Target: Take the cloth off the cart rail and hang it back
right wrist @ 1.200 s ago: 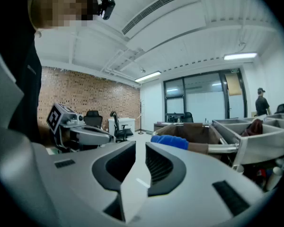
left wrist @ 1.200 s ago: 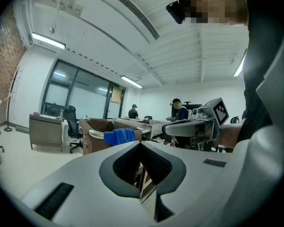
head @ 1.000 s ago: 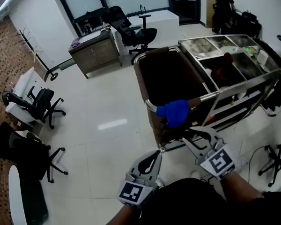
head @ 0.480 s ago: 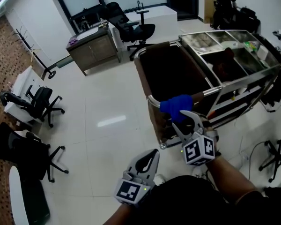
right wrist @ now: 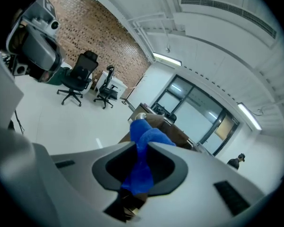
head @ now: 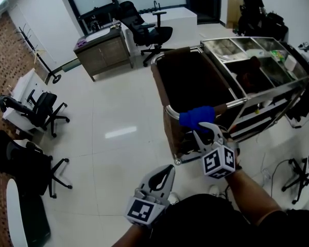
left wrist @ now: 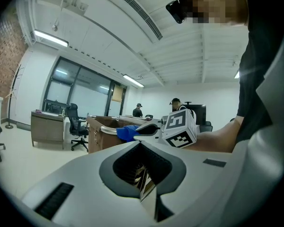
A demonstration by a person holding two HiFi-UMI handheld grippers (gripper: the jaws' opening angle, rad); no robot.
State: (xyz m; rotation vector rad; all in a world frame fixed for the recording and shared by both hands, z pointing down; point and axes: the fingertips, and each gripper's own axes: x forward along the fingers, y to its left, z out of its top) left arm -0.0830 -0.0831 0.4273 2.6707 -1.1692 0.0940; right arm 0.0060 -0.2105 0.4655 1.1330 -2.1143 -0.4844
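Right hand-held gripper (head: 205, 130) closing on the blue cloth (head: 196, 117), which is draped over the cart rail (head: 171, 112).
I judge this the take-off step. My jaws are closing with the cloth's hanging fold pinched between them. Next I need a firm hold, then a lift clear of the rail. My left hand-held gripper (head: 166, 171) hangs low, jaws together, empty. The cart's dark bin (head: 188, 81) looks empty. Its steel trays (head: 224, 49) hold items too small to identify.

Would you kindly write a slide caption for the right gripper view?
Right tongs closing on the blue cloth between them, draped over the cart rail.
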